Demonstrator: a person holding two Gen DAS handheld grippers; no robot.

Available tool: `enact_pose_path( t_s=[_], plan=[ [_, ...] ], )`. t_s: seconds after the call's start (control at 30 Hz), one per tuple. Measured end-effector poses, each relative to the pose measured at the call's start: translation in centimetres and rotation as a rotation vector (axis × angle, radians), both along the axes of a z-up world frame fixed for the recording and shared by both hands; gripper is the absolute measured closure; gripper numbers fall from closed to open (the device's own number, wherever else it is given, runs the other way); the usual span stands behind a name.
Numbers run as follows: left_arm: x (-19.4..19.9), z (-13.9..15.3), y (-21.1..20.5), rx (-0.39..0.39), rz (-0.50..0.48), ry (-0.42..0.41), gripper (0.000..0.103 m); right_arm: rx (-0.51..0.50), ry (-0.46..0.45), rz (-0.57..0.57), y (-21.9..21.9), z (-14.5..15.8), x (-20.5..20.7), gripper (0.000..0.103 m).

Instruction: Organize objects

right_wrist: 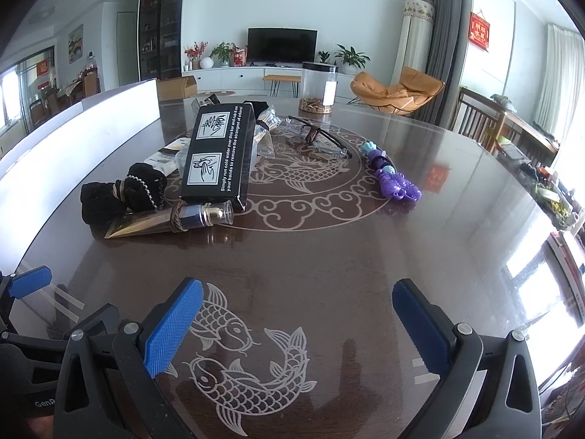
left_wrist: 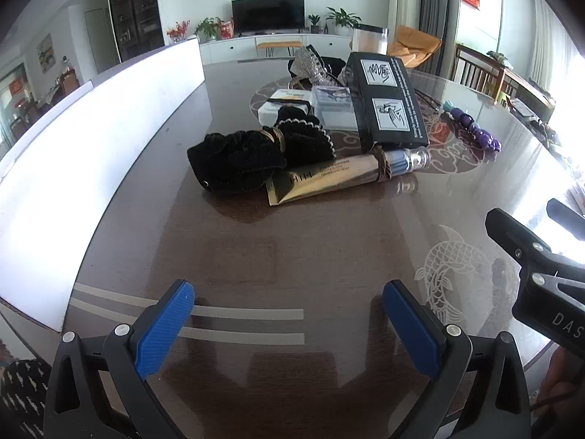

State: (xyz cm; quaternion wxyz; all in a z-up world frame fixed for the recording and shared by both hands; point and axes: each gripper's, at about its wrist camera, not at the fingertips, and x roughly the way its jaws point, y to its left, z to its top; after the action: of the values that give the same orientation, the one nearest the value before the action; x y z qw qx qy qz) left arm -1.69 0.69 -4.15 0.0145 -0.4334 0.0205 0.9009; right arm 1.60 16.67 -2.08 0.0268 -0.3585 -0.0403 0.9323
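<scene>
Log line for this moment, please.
left gripper: open, empty | right gripper: open, empty | gold tube, black box: untouched on table

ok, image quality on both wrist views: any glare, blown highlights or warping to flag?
Left wrist: the white panel is blown out, window glare washes the right edge of the table, and the fisheye bends the tabletop; the gold tube stays sharp. Right wrist: window reflections streak the table's right side, the corners vignette dark, and the black box text stays readable.

Gold tube lying flat, black scrunchie touching it
</scene>
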Motion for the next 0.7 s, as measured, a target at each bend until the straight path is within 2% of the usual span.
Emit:
enact_pose_path(
  t_s=[0.7],
  plan=[
    [-0.3, -0.3, 0.0, 0.021, -0.004, -0.009, 0.0, -0.009, -0.091, -0.04, 1.1, -1.9, -1.3, 0.0]
  ],
)
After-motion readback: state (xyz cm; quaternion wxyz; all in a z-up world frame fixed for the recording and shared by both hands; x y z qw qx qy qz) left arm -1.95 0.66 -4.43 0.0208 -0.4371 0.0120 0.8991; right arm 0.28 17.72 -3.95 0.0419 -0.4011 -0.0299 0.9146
